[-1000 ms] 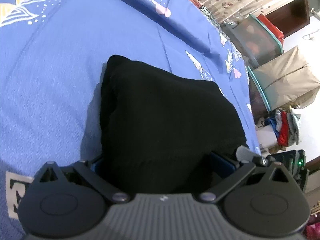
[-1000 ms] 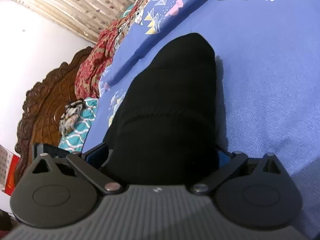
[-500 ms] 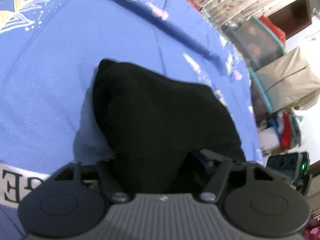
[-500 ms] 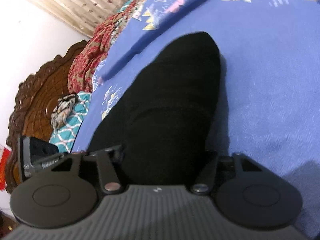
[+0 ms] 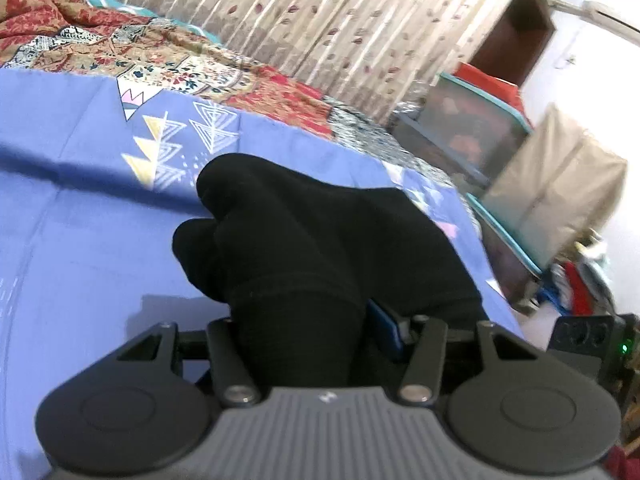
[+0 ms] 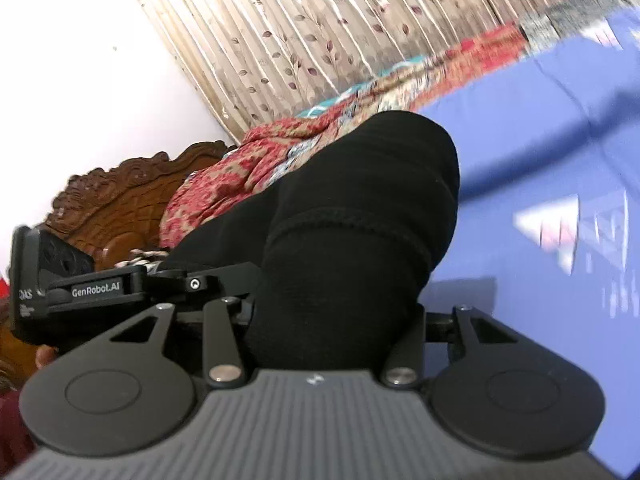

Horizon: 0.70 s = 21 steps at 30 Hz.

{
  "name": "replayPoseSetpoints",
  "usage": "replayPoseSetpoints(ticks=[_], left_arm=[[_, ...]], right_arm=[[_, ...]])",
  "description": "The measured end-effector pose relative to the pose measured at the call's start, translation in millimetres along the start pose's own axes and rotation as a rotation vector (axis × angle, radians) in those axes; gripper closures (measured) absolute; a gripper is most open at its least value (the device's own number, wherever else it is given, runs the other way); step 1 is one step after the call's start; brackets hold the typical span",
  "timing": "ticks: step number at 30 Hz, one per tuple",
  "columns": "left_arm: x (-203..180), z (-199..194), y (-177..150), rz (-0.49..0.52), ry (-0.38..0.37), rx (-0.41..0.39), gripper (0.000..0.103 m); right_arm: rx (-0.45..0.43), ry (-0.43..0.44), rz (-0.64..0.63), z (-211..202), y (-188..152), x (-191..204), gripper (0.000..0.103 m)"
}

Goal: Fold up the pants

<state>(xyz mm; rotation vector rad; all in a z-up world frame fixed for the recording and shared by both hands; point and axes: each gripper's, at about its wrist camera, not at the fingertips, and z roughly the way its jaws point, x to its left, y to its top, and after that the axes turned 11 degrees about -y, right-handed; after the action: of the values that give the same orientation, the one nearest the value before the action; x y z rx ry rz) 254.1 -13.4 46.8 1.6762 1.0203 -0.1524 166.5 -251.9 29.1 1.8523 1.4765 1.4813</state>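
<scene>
We are gripping the near end of the pants (image 5: 320, 248) in both tongs, left (image 5: 308, 340) and right (image 6: 332, 320), jaws just closed on cloth, and lifting it off the bed (image 5: 80, 240); next, carrying it over to fold.

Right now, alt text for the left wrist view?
The left claw is clamped on a bunched fold of the black pants, its jaws having just been closing, above a blue patterned bedsheet. Behind are a floral curtain and stacked storage boxes.

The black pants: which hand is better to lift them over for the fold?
Neither alone. Left gripper and right gripper, jaws just closing, each pinch a bunch of the black pants above the blue sheet; probably both together.
</scene>
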Motion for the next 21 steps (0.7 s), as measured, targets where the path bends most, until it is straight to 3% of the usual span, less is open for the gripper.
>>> replayPoseSetpoints(ticks=[4,8,9,10,11,12,14,17,18,21], left_arm=[[38.6,50.5,21.5,-0.030,0.050,0.024,0.052],[80.4,104.4,13.4,-0.084,0.152,0.126,0.051],[90.4,113.1,7.5,-0.096,0.178,0.148,0.049],[96.3,119.3,1.3,-0.101,0.196,0.144,0.037],[99.1,121.3,-2.5,-0.102,0.210,0.127,0.027],[100.5,121.5,-4.4,-0.112,0.218,0.112,0.025],[98.0,118.7,-5.2,-0.134,0.228,0.103,0.024],[82.2,103.7,-0.8,-0.145,0.268,0.116,0.025],[72.8,92.2,1.0,-0.145,0.290,0.100,0.025],[50.7,48.6,-4.5,-0.157,0.319,0.027,0.025]], right_arm=[[0.022,-0.016,0.007,47.2,19.7,-24.2,0.055],[0.114,-0.082,0.030,95.6,13.0,-58.4,0.054],[0.161,-0.112,0.043,109.5,6.5,-67.3,0.052],[0.189,-0.130,0.059,118.5,1.2,-74.6,0.050],[0.199,-0.129,0.091,123.1,-1.9,-81.8,0.048],[0.202,-0.122,0.119,123.1,-2.9,-85.4,0.048],[0.202,-0.127,0.126,119.7,-3.3,-84.2,0.046],[0.184,-0.147,0.113,103.6,-2.8,-75.3,0.029],[0.162,-0.170,0.115,96.2,-1.1,-73.8,0.023],[0.057,-0.231,0.127,50.6,-8.4,-63.5,0.018]])
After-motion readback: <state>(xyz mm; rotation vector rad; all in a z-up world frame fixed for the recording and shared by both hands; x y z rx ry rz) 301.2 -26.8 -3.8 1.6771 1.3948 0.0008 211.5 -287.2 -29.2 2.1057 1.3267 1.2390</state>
